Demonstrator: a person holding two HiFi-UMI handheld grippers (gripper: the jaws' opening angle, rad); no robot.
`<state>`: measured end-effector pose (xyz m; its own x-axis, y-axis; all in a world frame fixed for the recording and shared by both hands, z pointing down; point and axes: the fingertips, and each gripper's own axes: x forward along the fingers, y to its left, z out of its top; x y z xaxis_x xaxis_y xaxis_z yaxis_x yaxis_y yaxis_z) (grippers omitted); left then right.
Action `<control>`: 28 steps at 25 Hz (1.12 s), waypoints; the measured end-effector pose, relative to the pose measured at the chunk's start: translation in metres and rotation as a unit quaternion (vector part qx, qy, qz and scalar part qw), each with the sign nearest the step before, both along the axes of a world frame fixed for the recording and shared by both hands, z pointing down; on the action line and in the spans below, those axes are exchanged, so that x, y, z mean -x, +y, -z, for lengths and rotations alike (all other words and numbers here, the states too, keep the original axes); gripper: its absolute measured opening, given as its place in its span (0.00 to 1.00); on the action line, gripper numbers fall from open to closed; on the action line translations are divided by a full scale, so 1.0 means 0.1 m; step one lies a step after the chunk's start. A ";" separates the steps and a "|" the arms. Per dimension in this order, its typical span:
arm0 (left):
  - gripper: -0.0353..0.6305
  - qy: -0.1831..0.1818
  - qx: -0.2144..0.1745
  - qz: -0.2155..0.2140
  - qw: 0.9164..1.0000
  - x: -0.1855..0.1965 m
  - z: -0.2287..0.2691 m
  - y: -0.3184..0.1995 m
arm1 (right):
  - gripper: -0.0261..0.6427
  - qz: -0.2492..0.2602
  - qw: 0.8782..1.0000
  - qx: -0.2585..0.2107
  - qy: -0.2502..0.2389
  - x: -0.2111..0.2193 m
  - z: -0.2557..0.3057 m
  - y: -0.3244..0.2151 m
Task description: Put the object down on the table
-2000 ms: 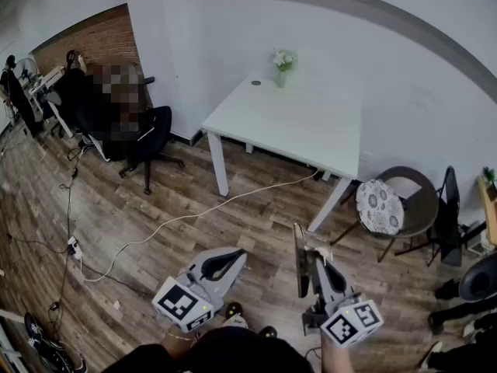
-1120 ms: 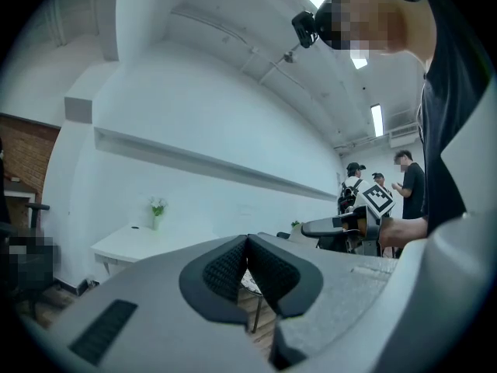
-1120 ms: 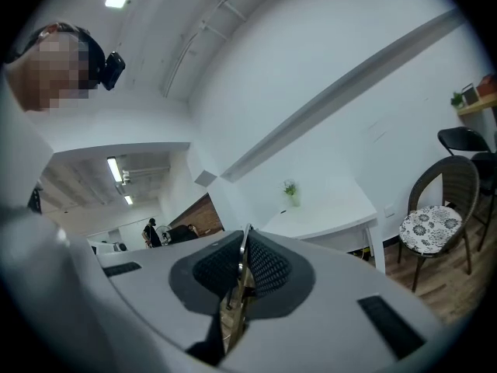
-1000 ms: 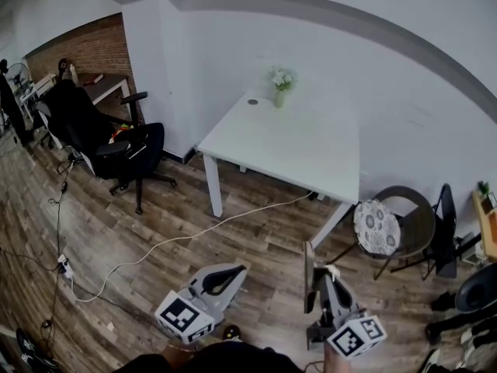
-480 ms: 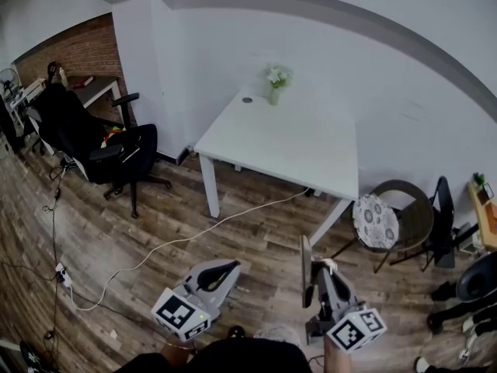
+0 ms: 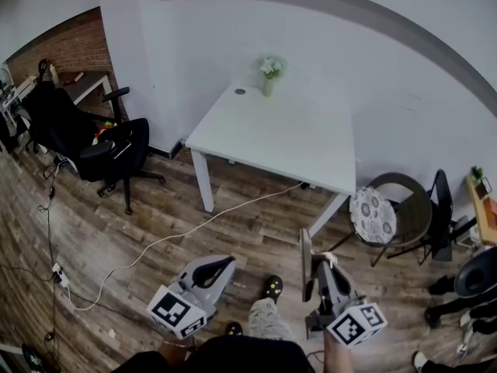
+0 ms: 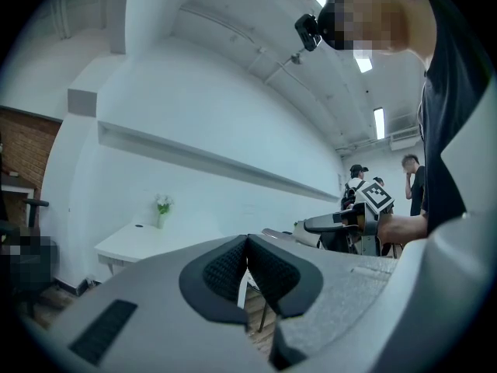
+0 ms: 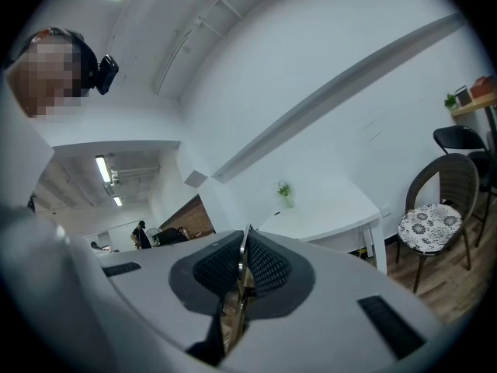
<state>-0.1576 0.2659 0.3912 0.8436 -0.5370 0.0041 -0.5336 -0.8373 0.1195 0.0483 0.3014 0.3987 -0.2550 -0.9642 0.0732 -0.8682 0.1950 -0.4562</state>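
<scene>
The surface (image 6: 272,134) is white. The floor (image 6: 116,216) is brown wood plank, and the wall (image 6: 74,49) is red-brown brick. The office chair (image 6: 109,150) is black. The cushion (image 6: 373,214) carries a black-and-white floral print. The left claw (image 6: 227,262) and right claw (image 6: 317,264) are grey with black-and-white square patterns. The flat object (image 6: 305,264) looks dark grey, perhaps.

A vase of flowers (image 6: 268,70) stands at twelve o'clock. A black office chair (image 6: 105,146) sits at ten, by a brick wall (image 6: 74,49). A round chair (image 6: 408,196) with a patterned cushion (image 6: 373,214) is at three. A white cable (image 6: 178,235) crosses the wood floor (image 6: 116,224).
</scene>
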 end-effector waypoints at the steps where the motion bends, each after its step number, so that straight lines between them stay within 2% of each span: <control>1: 0.05 -0.003 0.003 0.003 1.000 -0.01 0.00 -0.05 | 0.06 0.001 1.000 0.001 0.000 -0.03 -0.01 -0.06; 20: 0.05 -0.029 -0.008 0.028 0.999 -0.52 -0.01 -1.18 | 0.06 0.025 1.000 -0.002 -0.019 -0.63 -0.04 -1.35; 25: 0.05 -0.033 0.008 0.034 0.999 -0.70 -0.02 -1.45 | 0.06 0.030 0.999 0.002 -0.025 -0.79 -0.08 -1.64; 28: 0.05 -0.032 -0.003 0.038 0.999 -0.80 0.01 -1.63 | 0.06 0.037 0.999 0.005 -0.029 -0.89 -0.08 -1.84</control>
<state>-0.0780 0.1027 0.3900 0.7984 -0.5998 0.0537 -0.6022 -0.7946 0.0780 0.1372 0.1171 0.4067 -0.3288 -0.9421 0.0662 -0.8236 0.2518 -0.5081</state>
